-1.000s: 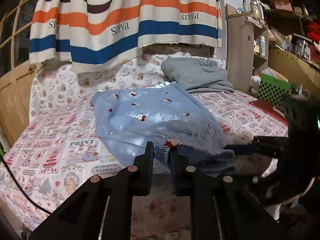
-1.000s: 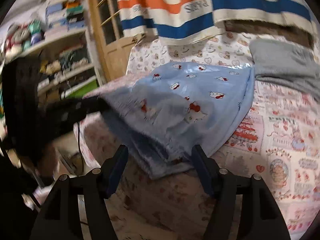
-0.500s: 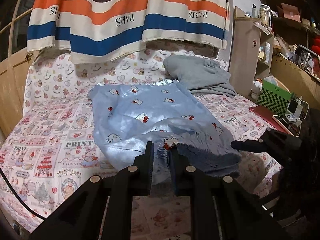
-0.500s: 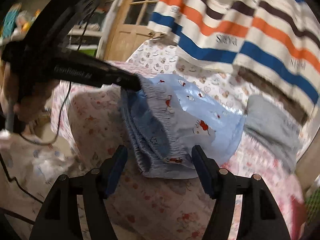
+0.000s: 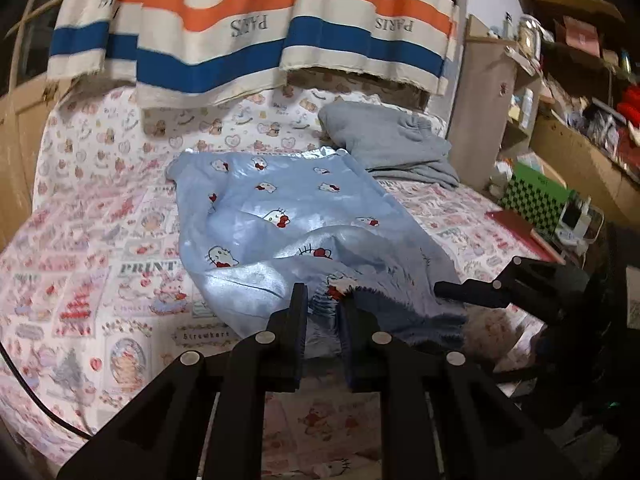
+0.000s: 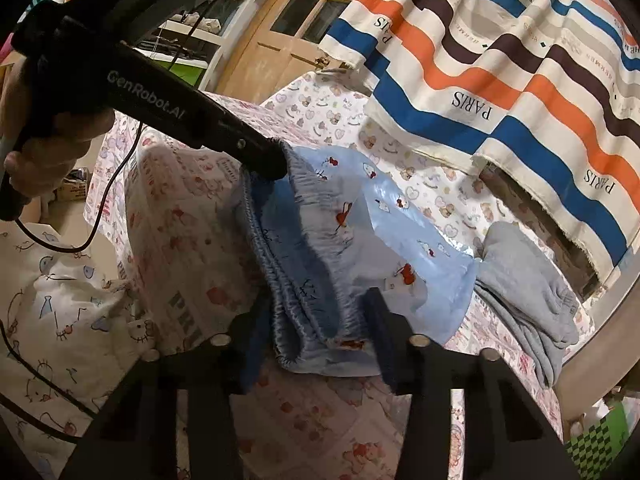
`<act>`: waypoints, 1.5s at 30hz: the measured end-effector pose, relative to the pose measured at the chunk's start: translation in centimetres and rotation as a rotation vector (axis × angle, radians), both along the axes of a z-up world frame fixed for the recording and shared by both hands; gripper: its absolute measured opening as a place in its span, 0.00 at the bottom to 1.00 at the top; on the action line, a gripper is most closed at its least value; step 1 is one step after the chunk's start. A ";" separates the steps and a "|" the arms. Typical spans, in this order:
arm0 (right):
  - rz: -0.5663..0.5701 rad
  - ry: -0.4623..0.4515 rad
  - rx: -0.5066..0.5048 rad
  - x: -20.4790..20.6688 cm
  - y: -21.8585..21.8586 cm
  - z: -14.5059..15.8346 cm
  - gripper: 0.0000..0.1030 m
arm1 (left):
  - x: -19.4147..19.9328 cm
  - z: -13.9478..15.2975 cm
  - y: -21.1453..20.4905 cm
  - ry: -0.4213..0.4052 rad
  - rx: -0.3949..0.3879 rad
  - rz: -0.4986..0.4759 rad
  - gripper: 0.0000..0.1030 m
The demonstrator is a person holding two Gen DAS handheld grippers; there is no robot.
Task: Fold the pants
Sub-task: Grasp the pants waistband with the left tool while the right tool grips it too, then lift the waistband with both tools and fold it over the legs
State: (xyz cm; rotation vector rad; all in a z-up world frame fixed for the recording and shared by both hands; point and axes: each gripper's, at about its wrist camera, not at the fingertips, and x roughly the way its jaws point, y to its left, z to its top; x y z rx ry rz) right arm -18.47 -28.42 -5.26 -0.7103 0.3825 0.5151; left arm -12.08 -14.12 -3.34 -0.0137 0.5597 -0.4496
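The light blue pants [image 5: 288, 216], satin-shiny and printed with small cat faces and red bows, lie along the bed [image 5: 80, 280], their far end spread flat toward the head of the bed and their gathered elastic waistband [image 6: 304, 280] lifted off the patterned sheet at the near edge. The left gripper [image 5: 323, 308] has its jaws drawn nearly together with a bunch of the waistband pinched between them; the right wrist view shows the tip of that gripper [image 6: 264, 160] clamped on the far corner of the waistband, with the person's hand [image 6: 48, 148] around its handle. The right gripper [image 6: 314, 320] sits at the other corner: its jaws are closing, the folded layers of elastic lie between them, and the blue pads appear to bear on the cloth from both sides (the left pad is partly hidden by the fabric, so how firmly it presses is hard to read). In the left wrist view the right gripper [image 5: 452, 290] shows as a dark finger reaching in from the right to the edge of the waistband. Between the two grippers the waistband hangs slack and folded. A crumpled grey garment [image 5: 392, 148] lies beyond the pants near the head of the bed, just beside their far hem. A striped cloth [image 5: 256, 28] with orange, blue and brown bands hangs over the head of the bed, and cluttered shelves [image 5: 568, 80] stand to the right.
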 end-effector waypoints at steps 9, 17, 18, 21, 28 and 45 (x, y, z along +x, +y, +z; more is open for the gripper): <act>-0.046 0.036 0.095 1.9 -0.7 2.1 0.16 | -1.7 -0.2 0.6 -0.100 0.122 -0.014 0.48; 0.011 0.160 0.178 4.9 -1.9 3.5 0.16 | -2.3 1.0 1.8 -0.151 0.125 -0.057 0.61; 0.013 0.177 0.189 5.3 -2.1 3.6 0.16 | -2.4 1.1 1.9 -0.159 0.125 -0.059 0.62; 0.013 0.238 0.250 6.8 -3.0 4.2 0.16 | -2.3 1.4 1.9 -0.168 0.145 -0.051 0.71; 0.055 0.375 0.409 10.1 -5.3 5.6 0.16 | 0.2 0.7 0.5 -0.155 0.206 -0.085 0.72; 0.174 0.465 0.430 13.6 -5.9 6.6 0.16 | 5.9 1.7 -0.8 -0.038 0.157 -0.184 0.03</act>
